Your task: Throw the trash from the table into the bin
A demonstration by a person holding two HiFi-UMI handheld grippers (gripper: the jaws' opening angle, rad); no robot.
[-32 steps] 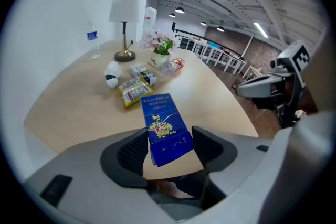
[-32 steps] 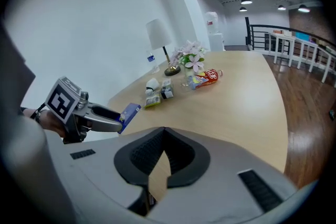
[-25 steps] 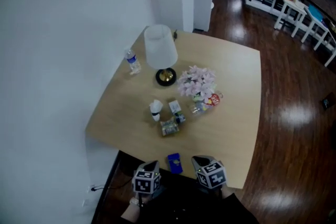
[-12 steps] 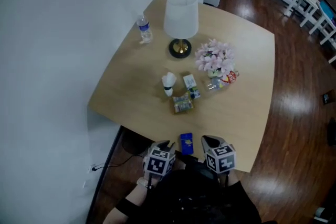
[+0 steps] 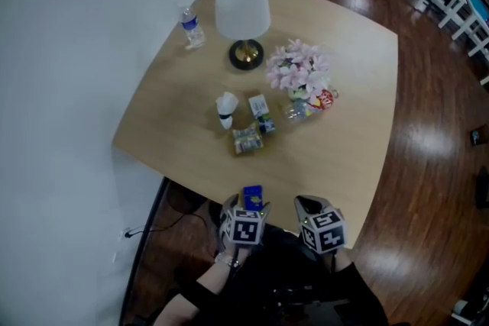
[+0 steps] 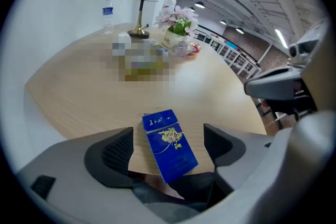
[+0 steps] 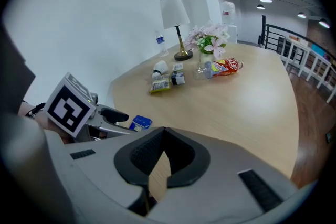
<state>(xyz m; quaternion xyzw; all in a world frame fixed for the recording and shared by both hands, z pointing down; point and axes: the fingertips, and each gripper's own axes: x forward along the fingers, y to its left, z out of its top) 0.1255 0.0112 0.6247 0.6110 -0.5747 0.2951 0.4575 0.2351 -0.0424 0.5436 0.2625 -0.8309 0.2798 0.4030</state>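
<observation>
While no bin is showing in any view, I am judging the task as barely begun: every piece of trash I can see is lying on the table (image 5: 344,164).

Left gripper (image 6: 169,147): its jaws have just been opening and are now standing wide. A blue pack (image 5: 253,197) is lying between them at the table's 6 o'clock edge, partly overhanging it. Neither pad is pressing on the pack, so nothing is held.

Right gripper (image 7: 160,160): its jaws are meeting at the tips with nothing between them. It is hanging just beside the left one, at its 3 o'clock.

Remaining trash, in the head view:
- A snack packet (image 5: 246,140), a small carton (image 5: 260,104) and a white crumpled item (image 5: 225,109) are sitting close together near the table's centre.
- A red packet (image 5: 325,98) and a clear wrapper (image 5: 296,112) are lying at the cluster's 2 o'clock, beside the flowers (image 5: 296,69).

The lamp (image 5: 243,4) and water bottle (image 5: 191,27) are standing towards 12 o'clock; whether the bottle counts as trash I cannot tell.

I am reading the blue pack as the piece in hand.
</observation>
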